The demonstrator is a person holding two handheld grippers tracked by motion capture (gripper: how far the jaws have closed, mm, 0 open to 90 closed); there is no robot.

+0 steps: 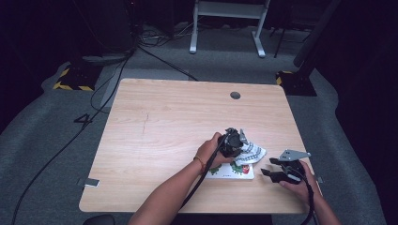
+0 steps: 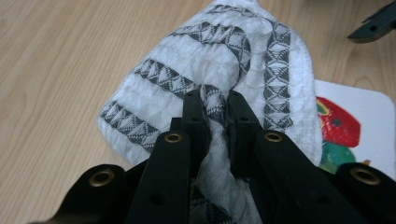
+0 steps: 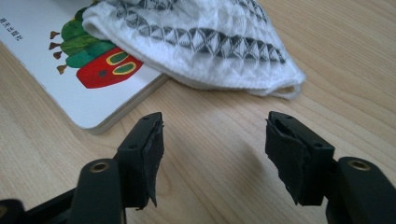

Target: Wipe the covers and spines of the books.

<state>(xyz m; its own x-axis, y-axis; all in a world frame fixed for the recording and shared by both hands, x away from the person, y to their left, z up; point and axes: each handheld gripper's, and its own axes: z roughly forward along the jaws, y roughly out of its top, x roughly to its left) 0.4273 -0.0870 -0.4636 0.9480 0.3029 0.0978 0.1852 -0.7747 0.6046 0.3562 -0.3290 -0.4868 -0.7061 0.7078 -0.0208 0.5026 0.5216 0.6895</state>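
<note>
White patterned cloth (image 2: 210,51) is pinched in the left tongs (image 2: 215,105) over the picture book (image 3: 70,70) near the bench's (image 1: 155,126) front right corner — lift begun, removal pending; right tongs (image 3: 215,140) gape empty.

A: Surface?
B: Light wood table (image 1: 155,140), grommet hole (image 1: 235,95) near the far edge.
A: What's on it?
B: White picture book (image 1: 225,172) lying flat, left of the right gripper (image 1: 274,167). Patterned white cloth (image 1: 251,153) lies partly on the book, partly on the wood, just ahead of that gripper.
</note>
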